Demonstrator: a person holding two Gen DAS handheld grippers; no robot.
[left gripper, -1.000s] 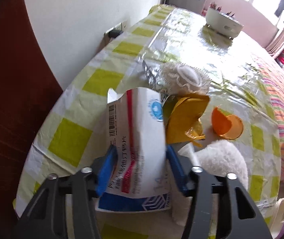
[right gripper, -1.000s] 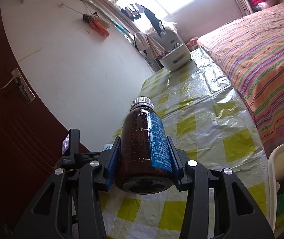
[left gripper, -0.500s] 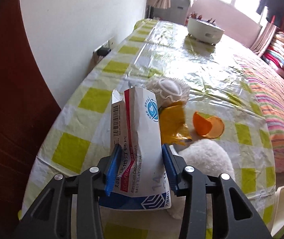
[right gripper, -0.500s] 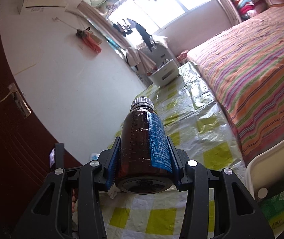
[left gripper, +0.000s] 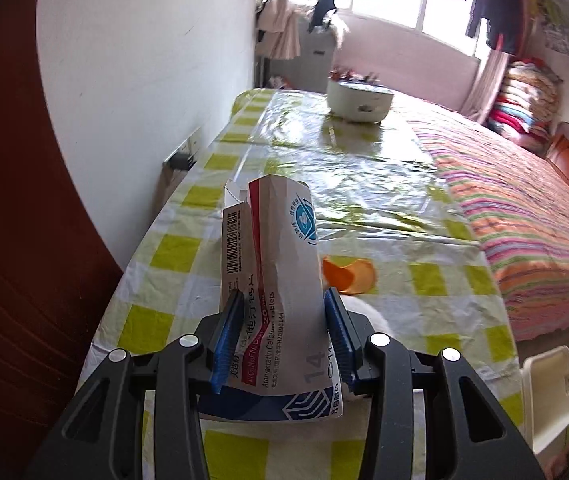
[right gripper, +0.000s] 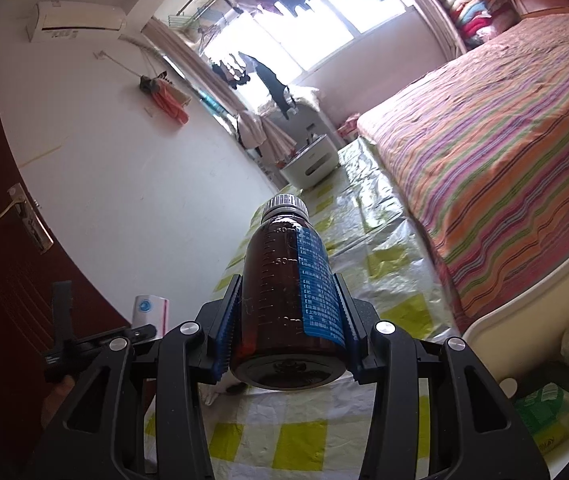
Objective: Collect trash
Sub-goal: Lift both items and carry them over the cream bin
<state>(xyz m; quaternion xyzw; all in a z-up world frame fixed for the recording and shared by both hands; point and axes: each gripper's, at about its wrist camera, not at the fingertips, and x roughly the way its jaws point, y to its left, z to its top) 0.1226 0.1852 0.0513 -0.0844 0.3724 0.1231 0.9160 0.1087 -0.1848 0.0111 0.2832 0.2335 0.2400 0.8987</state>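
A crumpled medicine carton, white with a red stripe and a barcode, stands pinched between the blue pads of the left hand-held gripper, lifted clear of the counter. The pads press into its sides and dent the cardboard. A brown glass medicine bottle with a blue label and a ribbed cap lies clamped lengthwise in the right hand-held gripper, its base toward the camera, also off the counter.

Judging by this, two pieces of trash are picked up but neither is binned yet. Still lying on the yellow-checked, plastic-covered counter is an orange peel, just past the carton, with something white and fluffy beside it, mostly hidden behind the gripper. A cream waste bin with a green packet inside sits at the lower right of the right view, next to the counter's edge. A striped bed runs along the counter's far side.
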